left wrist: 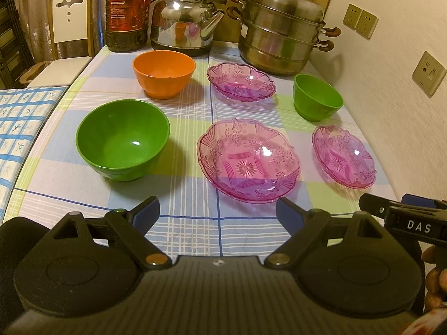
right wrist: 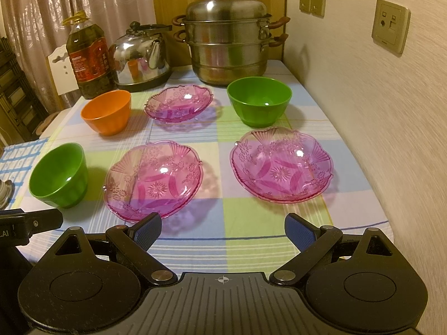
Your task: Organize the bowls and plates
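Observation:
Three pink glass plates and three bowls stand apart on the checked tablecloth. In the left wrist view a large green bowl [left wrist: 123, 139] is near left, an orange bowl [left wrist: 163, 72] behind it, one pink plate [left wrist: 248, 160] straight ahead, another [left wrist: 343, 156] to the right, a third [left wrist: 241, 82] further back, and a small green bowl [left wrist: 317, 97] by the wall. My left gripper [left wrist: 218, 209] is open and holds nothing, just short of the middle plate. My right gripper [right wrist: 223, 226] is open too, in front of two pink plates [right wrist: 153, 178] [right wrist: 282, 164].
A steel steamer pot [right wrist: 229, 36], a kettle [right wrist: 142, 55] and an oil bottle [right wrist: 89, 53] line the table's far end. The wall [right wrist: 377, 111] with sockets runs along the right edge. A chair [left wrist: 69, 28] stands beyond the left corner.

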